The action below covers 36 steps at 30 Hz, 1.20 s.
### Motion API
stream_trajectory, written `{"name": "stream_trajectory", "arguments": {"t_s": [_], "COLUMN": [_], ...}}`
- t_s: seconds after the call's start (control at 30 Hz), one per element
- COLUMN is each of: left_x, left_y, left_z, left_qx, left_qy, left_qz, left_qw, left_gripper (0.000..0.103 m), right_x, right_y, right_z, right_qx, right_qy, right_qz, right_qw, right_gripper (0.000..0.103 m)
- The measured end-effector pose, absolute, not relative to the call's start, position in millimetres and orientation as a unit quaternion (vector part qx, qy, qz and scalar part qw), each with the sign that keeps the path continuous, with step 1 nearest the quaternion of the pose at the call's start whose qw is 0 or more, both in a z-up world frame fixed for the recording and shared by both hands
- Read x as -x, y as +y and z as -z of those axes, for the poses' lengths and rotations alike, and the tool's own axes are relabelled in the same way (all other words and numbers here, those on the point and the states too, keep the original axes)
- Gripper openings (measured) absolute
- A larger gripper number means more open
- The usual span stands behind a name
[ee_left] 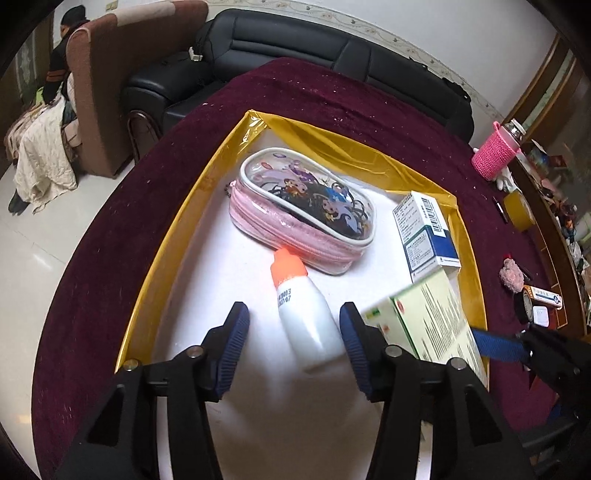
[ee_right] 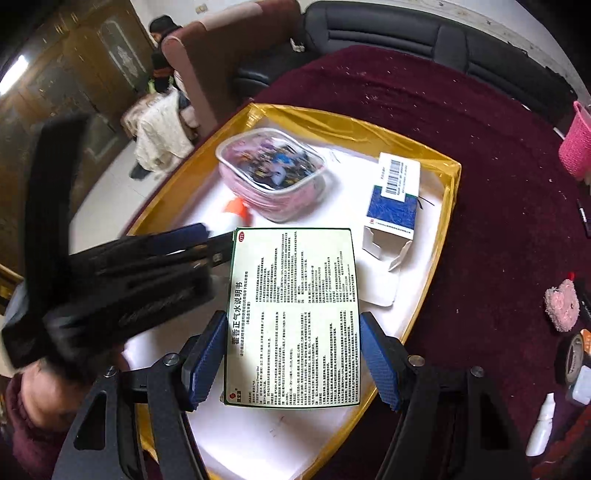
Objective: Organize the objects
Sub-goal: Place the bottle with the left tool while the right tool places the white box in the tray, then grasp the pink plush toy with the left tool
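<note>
Bottle (ee_left: 308, 314) lies loose between left jaws; only the right view shows jaws clamping the green box (ee_right: 293, 317).

Bkgd: my table (ee_left: 325, 92) has a dark maroon velvety cloth w/ pale specks. Behind it a black leather sofa (ee_left: 295, 44) against a white wall (ee_left: 461, 33) w/ patterned border. Left: brown armchair (ee_left: 110, 96), glossy pale tile floor (ee_left: 37, 251). Dark wood panelled doors (ee_right: 92, 74) far left. Seated person (ee_left: 61, 55) behind the armchair.
</note>
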<state>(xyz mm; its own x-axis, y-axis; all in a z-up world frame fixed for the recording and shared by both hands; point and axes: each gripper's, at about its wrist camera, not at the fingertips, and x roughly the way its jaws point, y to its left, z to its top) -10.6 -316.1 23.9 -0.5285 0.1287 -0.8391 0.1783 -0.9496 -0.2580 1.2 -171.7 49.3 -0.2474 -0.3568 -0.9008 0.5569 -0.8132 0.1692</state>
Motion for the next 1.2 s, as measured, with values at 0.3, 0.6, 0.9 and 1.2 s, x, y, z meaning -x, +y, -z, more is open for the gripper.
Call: {"name": "stream_trajectory", "arguments": {"t_s": [0.3,0.6,0.9,1.2], "left_x": [-12,-54,-91,-100], "left_y": [-329,-332,-342,-289], "left_z": [-25,-78,-100,-113], "left_qx": [-0.461,-0.369,-0.367,-0.38], "left_qy": [0.238,0.23,0.228,0.199], "left_qz": [0.855,0.9,0.902,0.903], "left_qw": [-0.028,-0.045,0.005,-0.023], "left_gripper": [0.054,0.081,0.087,0.087], "right_x": [1,11,-59,-98], "right_y": [-190,-197,-172,-112], "right_z": [-46,-44,-98,-125], "right_qx": [-0.507,-0.483,-0.381,-0.344], "right_qy": [0.16,0.162,0.222,0.224], "right_qz": [0.806,0.823,0.866,0.89], "right_qw": [0.26,0.25,0.235,0.196], "right_gripper": [0.076,0.077,0.09,0.094]}}
